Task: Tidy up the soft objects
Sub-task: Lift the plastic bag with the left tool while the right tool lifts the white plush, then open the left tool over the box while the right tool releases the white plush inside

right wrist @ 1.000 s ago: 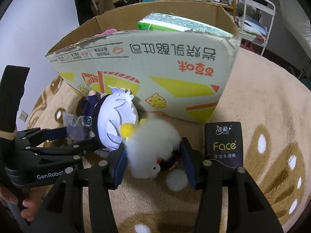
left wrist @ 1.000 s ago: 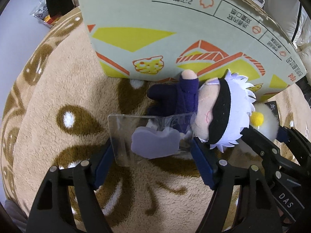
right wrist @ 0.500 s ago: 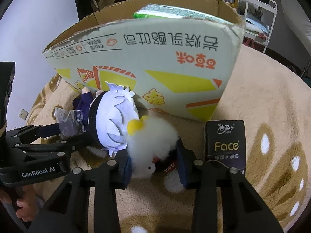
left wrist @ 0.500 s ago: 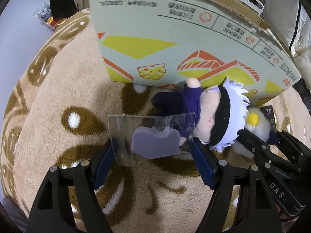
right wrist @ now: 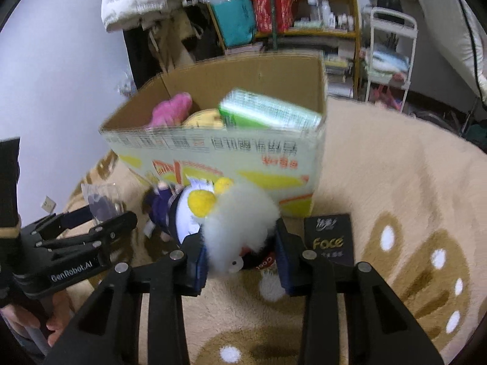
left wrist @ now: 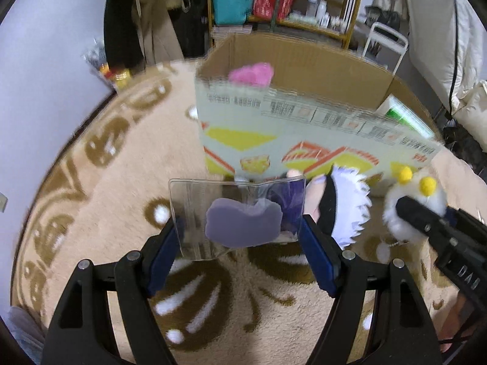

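Left gripper (left wrist: 240, 240) clamped on a clear plastic pouch holding a purple-grey soft pad (left wrist: 242, 226), blue pads pressed against both side edges of the pouch, pouch held above the beige fleece blanket with brown and white markings (left wrist: 100, 200). Right gripper (right wrist: 240, 258) shut on a fluffy white plush toy with yellow pompoms (right wrist: 240, 219), jaws having just been closing with the plush between them, white fur bulging up and out between the blue pads. Just left of that plush, and touching it, a small doll with white spiky hair, black blindfold and dark purple clothes (right wrist: 179, 216), lying on the blanket against the near wall of an open printed cardboard box (right wrist: 231, 155). Inside the box: a pink plush piece (right wrist: 172, 109) at far left, a yellow soft item (right wrist: 204, 120) in the middle, a green-and-white tissue pack (right wrist: 268, 114) at right. On the blanket right of the right gripper, just beside the box's near right corner, a black tissue packet marked "Face" (right wrist: 330, 237). At the lower left of the right wrist view, a person's fingers (right wrist: 57, 319) around the left gripper's handle. Beyond the box, a yellow shelf rack (right wrist: 289, 6) crowded with teal and red bags and small bottles, and a white wire cart (right wrist: 391, 57) to its right; details blurred.
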A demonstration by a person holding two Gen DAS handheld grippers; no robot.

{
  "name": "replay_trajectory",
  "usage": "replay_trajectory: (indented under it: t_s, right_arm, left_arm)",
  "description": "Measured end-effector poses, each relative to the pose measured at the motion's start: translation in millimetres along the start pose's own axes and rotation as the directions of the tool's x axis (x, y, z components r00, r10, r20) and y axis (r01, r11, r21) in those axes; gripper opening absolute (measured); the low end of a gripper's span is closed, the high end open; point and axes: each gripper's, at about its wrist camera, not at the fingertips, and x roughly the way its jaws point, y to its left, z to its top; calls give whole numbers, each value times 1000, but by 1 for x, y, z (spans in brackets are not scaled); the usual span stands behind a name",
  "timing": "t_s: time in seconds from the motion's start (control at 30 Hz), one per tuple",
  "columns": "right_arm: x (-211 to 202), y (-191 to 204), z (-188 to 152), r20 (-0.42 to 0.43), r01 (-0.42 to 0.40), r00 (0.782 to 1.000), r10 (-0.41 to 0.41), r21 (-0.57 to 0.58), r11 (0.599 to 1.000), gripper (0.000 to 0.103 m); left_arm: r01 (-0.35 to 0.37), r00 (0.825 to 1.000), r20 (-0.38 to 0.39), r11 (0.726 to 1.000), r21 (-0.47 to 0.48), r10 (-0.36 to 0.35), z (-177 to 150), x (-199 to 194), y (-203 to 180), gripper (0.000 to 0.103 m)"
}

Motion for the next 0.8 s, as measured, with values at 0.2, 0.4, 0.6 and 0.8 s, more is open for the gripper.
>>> replay_trajectory:
  t_s: [0.2,0.4,0.6,0.8]
  right_arm:
    - [-42,-3,12,170,-38,985,30,41,998,39]
    - [-67,-7,35,269,-62,962,50,36,997,39]
    - [-79,-11,64,322,-83,944,71,23,996,39]
    - [-81,-10,92,333,-114,937,110,-8,994,39]
  left_arm:
    - [-63,977,204,997,36,55,11,-42,-6,76]
    - [-83,929,366,995,61,55,14,-76,-16,76]
    - [-102,878,477,991,83,50,27,-95,-25,76]
    - [-86,854,520,988,130,6,56,-97,-32,76]
